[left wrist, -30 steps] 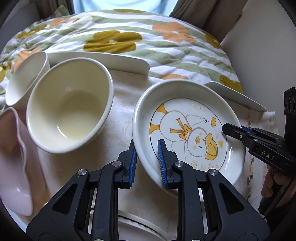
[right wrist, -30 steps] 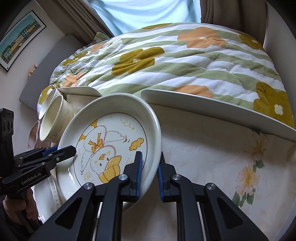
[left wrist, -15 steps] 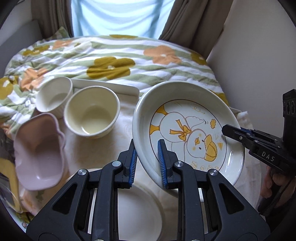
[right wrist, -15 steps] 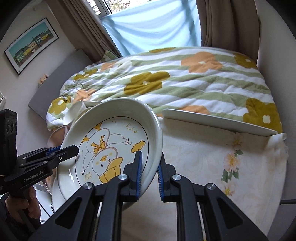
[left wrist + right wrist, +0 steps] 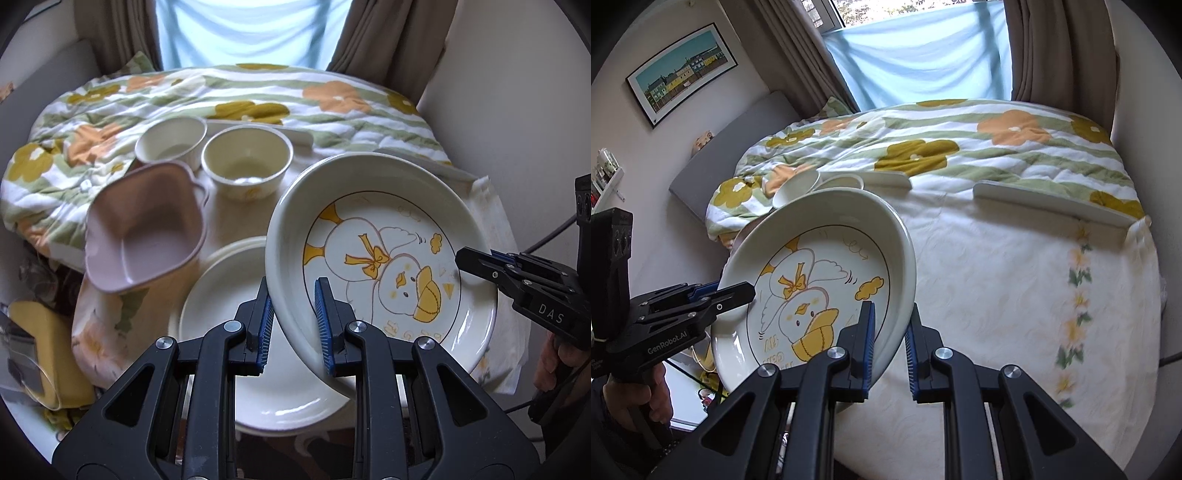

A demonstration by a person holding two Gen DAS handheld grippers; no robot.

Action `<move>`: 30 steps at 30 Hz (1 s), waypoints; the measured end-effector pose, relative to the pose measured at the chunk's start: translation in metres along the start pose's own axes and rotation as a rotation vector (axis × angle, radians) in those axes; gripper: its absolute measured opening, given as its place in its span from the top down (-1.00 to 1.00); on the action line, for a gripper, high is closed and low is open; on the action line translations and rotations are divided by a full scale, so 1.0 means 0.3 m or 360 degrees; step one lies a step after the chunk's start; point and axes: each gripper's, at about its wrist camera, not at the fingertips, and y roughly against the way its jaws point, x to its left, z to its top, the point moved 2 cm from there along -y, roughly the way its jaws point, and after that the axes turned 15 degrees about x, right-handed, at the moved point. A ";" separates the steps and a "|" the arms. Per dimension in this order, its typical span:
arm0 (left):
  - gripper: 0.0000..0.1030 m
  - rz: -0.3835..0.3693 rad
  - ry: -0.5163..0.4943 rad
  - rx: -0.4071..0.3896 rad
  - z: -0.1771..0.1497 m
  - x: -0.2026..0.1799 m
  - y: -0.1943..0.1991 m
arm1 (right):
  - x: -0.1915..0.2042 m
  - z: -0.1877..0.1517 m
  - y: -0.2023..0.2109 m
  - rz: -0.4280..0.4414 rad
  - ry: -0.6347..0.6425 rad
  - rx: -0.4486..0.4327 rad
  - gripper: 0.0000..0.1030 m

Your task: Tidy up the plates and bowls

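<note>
Duck plate (image 5: 388,258) hangs tilted in my grip, left tongs (image 5: 293,321) and right tongs (image 5: 890,339) each clamped on opposite rims, above the plain white plate (image 5: 229,295).

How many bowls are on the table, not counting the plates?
3. A pink squarish bowl sits at the left, a cream bowl behind the duck plate, and a white bowl beside it at the far left. Others may be hidden.
</note>
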 end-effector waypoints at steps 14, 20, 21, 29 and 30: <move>0.63 -0.0060 -0.0187 0.0222 -0.062 0.199 -0.201 | 0.115 -0.103 -0.199 -0.0120 -0.0191 0.0110 0.73; 0.62 -0.0051 -0.0264 0.0261 -0.063 0.225 -0.237 | 0.151 -0.118 -0.230 -0.0169 -0.0241 0.0111 0.73; 0.62 -0.0042 -0.0274 0.0265 -0.062 0.226 -0.244 | 0.154 -0.116 -0.233 -0.0180 -0.0242 0.0113 0.73; 0.62 0.0097 -0.0396 0.0231 -0.066 0.197 -0.261 | 0.177 -0.117 -0.241 -0.0227 -0.0256 0.0121 0.73; 0.62 0.0128 -0.0416 0.0220 -0.067 0.191 -0.259 | 0.179 -0.118 -0.242 -0.0232 -0.0254 0.0124 0.73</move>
